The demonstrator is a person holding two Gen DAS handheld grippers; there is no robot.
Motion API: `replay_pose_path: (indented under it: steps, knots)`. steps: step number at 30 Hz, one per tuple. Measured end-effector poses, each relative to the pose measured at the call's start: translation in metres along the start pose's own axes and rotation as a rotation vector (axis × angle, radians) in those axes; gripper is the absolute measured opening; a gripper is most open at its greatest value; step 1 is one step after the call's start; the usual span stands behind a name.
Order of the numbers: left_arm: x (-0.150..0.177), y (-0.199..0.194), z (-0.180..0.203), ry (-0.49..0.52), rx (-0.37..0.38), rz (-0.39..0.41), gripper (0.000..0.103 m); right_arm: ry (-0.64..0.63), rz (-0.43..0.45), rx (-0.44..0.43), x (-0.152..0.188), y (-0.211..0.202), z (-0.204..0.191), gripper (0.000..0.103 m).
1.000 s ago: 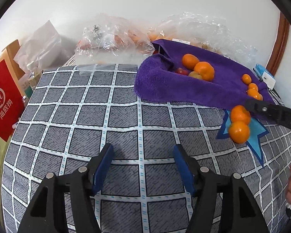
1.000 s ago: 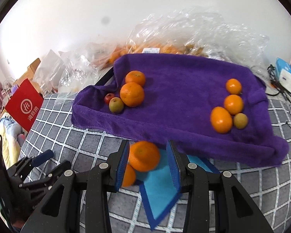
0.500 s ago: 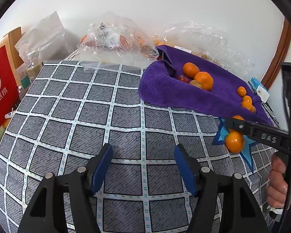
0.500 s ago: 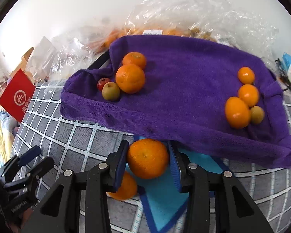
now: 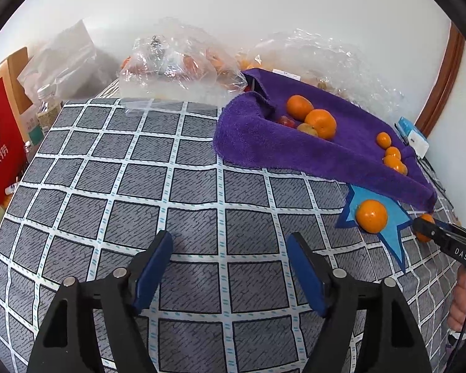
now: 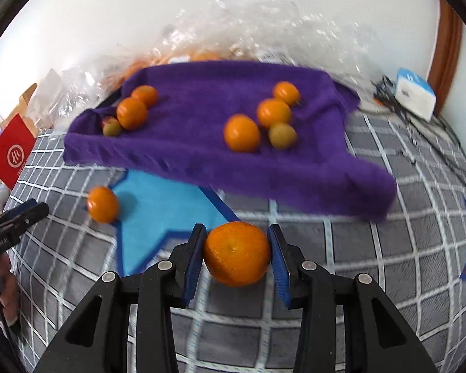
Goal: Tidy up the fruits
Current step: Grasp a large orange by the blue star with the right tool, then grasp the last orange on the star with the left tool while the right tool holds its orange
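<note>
The right tool is clenched on a round orange mandarin, its blue pads touching both sides. Ahead and to its left a second orange mandarin sits at the edge of a blue star-shaped mat. Beyond lies a rumpled purple towel carrying, blurred, about eight fruits. The left tool is empty, its jaws opening above the grey checked cloth.

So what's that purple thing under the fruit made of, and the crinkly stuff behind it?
The purple cloth looks like soft terry or fleece: matte, fuzzy pile, thick rolled edges. The crinkly bags behind it seem thin clear plastic film: glossy, wrinkled, fruit showing through.
</note>
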State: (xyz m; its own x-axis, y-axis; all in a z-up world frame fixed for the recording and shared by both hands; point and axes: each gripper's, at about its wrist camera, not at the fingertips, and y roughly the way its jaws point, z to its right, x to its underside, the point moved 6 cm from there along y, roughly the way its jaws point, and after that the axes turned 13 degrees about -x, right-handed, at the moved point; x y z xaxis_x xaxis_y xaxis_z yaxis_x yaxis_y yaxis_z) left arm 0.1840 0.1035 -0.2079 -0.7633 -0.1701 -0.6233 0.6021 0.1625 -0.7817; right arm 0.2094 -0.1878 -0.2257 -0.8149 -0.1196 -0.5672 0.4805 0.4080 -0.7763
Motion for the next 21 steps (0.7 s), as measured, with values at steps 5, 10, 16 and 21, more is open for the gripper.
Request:
replay_pose_path:
  steps: [5, 10, 16, 21]
  knots:
    - [0.002, 0.002, 0.007, 0.044, -0.025, -0.009, 0.086, -0.054, 0.028, 0.013, 0.014, -0.003, -0.002, 0.048]
    - [0.003, 0.003, 0.013, 0.092, -0.078, -0.018, 0.086, -0.060, 0.055, -0.004, 0.016, -0.005, -0.001, 0.040]
    - [0.007, -0.004, 0.016, 0.092, -0.073, -0.017, 0.068, -0.020, 0.112, -0.048, 0.015, -0.017, 0.005, 0.040]
    - [0.001, -0.020, 0.049, 0.059, 0.088, -0.031, 0.065, 0.042, 0.150, -0.018, 0.011, -0.026, 0.023, 0.040]
